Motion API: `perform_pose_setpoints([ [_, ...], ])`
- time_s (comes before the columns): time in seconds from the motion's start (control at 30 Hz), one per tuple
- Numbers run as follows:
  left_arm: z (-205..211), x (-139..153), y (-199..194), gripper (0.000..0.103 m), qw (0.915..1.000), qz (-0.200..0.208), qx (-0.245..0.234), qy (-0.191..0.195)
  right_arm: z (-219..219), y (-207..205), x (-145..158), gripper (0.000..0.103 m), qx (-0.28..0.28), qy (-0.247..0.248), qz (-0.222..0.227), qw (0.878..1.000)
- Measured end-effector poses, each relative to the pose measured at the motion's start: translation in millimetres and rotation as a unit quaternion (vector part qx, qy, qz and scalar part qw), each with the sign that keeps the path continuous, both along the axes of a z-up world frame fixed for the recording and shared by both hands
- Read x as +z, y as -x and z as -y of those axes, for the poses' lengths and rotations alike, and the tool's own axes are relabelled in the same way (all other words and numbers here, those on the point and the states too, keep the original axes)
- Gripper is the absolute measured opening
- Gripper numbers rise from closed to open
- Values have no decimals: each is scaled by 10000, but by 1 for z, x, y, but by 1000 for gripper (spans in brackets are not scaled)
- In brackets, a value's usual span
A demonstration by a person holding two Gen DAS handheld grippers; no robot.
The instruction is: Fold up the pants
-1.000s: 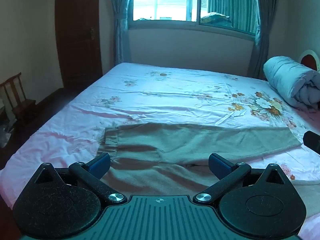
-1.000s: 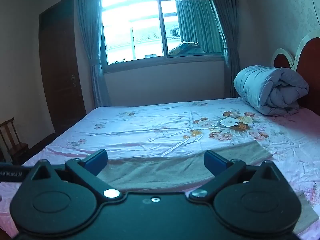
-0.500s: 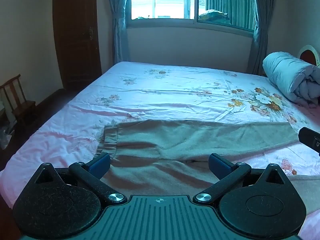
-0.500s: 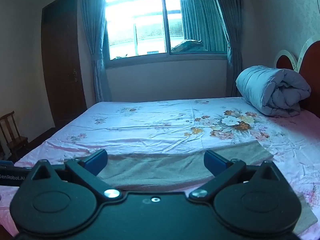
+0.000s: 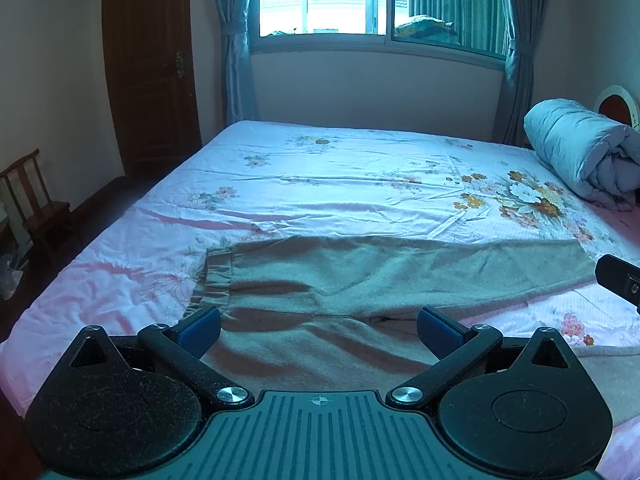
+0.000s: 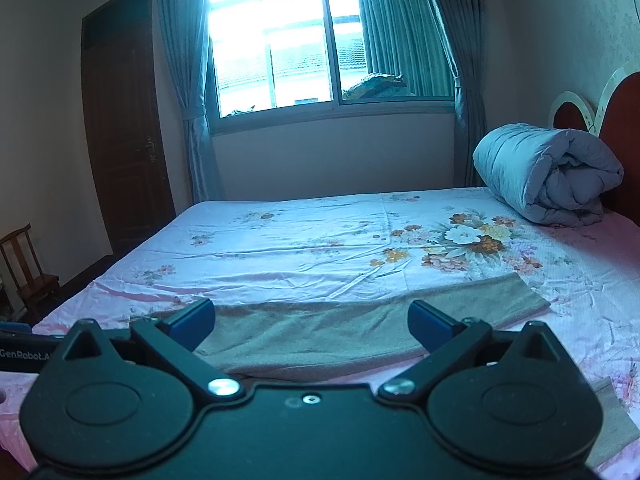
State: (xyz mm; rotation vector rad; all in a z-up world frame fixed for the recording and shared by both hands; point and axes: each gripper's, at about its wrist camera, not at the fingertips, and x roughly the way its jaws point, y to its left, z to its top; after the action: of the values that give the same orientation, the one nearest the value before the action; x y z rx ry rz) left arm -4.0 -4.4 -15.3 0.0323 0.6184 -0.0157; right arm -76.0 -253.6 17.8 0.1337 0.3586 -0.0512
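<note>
Grey-brown pants (image 5: 380, 276) lie flat on the floral bed sheet (image 5: 360, 184), waistband at the left, one leg stretching right; the other leg runs toward the near right edge. My left gripper (image 5: 318, 326) is open and empty, above the near part of the pants by the crotch. My right gripper (image 6: 311, 318) is open and empty, above the far leg (image 6: 360, 328). The right gripper's body shows at the right edge of the left wrist view (image 5: 618, 278). The left gripper's body shows at the left edge of the right wrist view (image 6: 20, 344).
A rolled grey quilt (image 5: 580, 160) lies at the head of the bed by the red headboard (image 6: 624, 140). A wooden chair (image 5: 36, 204) stands on the floor left of the bed. A door (image 5: 148, 68) and a curtained window (image 5: 360, 0) are beyond.
Both views have tilted up and shifted slightly; the grippers stay open above the pants. The pants have not moved.
</note>
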Motion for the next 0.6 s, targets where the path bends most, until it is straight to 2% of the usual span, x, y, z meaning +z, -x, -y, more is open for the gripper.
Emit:
perform_pose_setpoints([
  [0.6,-1,0,0,103,10000,9,25,4,2,-2,0,97,22,-27,-39,10000],
])
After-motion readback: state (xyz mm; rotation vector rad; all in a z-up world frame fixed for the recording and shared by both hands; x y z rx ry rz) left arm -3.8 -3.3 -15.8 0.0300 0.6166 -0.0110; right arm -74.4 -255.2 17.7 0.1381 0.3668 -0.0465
